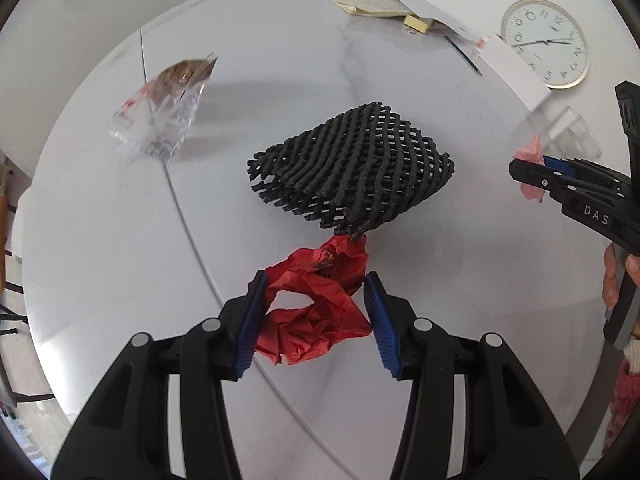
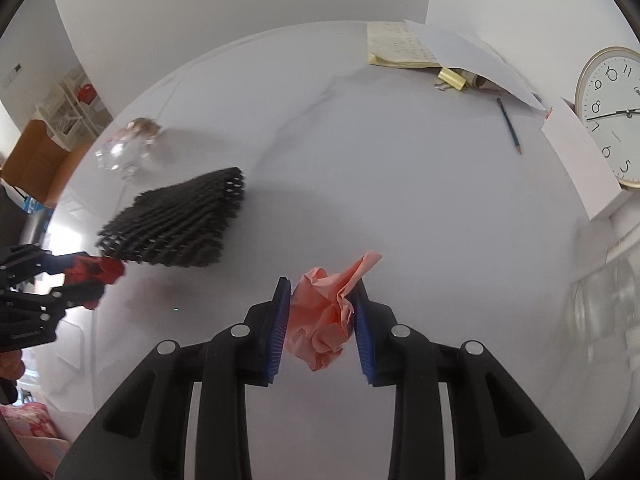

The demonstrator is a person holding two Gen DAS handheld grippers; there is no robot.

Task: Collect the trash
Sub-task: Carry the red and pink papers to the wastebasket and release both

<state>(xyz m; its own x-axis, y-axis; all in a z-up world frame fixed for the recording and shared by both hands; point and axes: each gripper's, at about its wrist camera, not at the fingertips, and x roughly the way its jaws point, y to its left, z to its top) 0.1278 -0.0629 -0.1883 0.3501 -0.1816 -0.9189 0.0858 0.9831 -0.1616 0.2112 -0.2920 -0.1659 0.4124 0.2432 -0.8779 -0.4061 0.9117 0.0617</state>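
Note:
My left gripper [image 1: 314, 280] stands around a crumpled red paper [image 1: 316, 312] on the white table; both pads touch its sides, so it looks shut on it. It also shows in the right wrist view [image 2: 94, 272]. My right gripper [image 2: 322, 292] is shut on a crumpled pink paper [image 2: 324, 320], seen from the left wrist view at the right edge [image 1: 532, 152]. A black foam net [image 1: 352, 168] lies beyond the red paper, also in the right wrist view [image 2: 176, 220]. A clear plastic wrapper [image 1: 164, 112] lies far left.
A wall clock [image 1: 546, 42] leans at the back right beside a white card [image 1: 514, 68]. A notepad [image 2: 400, 48], loose paper sheets, a gold clip [image 2: 452, 78] and a pencil [image 2: 509, 126] lie at the back. Clear glassware [image 2: 604, 300] stands at the right.

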